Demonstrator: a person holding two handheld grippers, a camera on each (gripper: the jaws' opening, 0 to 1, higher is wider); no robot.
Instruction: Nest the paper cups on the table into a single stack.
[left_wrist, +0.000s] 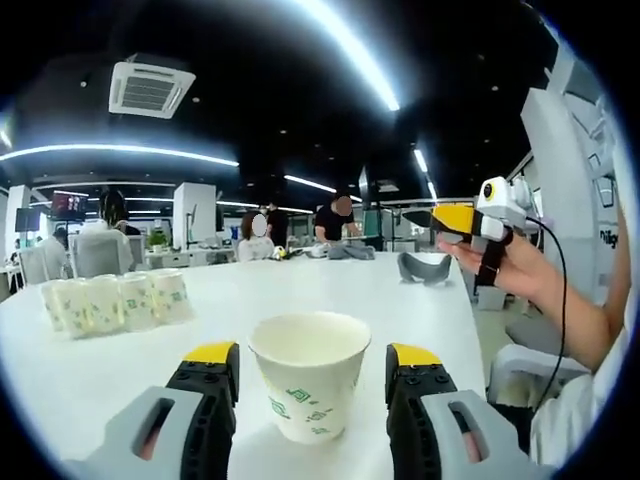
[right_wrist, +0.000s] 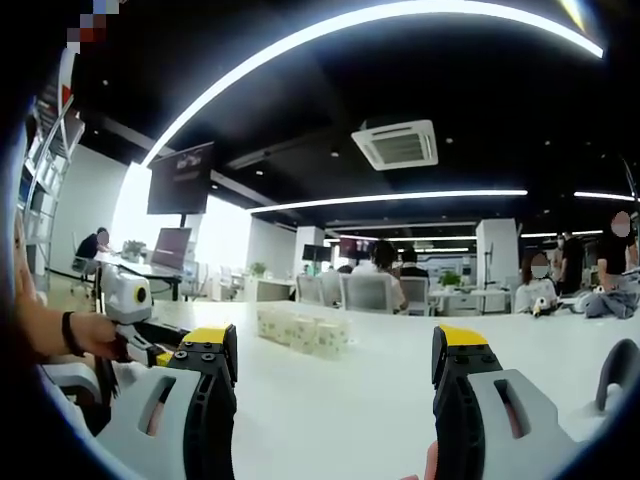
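Note:
A white paper cup (left_wrist: 308, 385) with green print stands upright on the white table (left_wrist: 330, 290), between the jaws of my left gripper (left_wrist: 312, 360). The jaws stand open with a small gap on each side of the cup. A row of several more paper cups (left_wrist: 115, 303) lies on its side at the far left of the table; in the right gripper view the row of cups (right_wrist: 300, 330) is ahead at mid-table. My right gripper (right_wrist: 335, 360) is open over the table (right_wrist: 350, 410) with nothing between its jaws. A hand holds the right gripper (left_wrist: 452, 222) up at the right of the left gripper view.
A grey curved object (left_wrist: 425, 267) rests near the table's far right edge and shows again as a grey object (right_wrist: 620, 375) at the right. Office chairs (right_wrist: 368, 292), desks and seated people lie beyond the table. A person's hand (right_wrist: 85, 335) is at the left.

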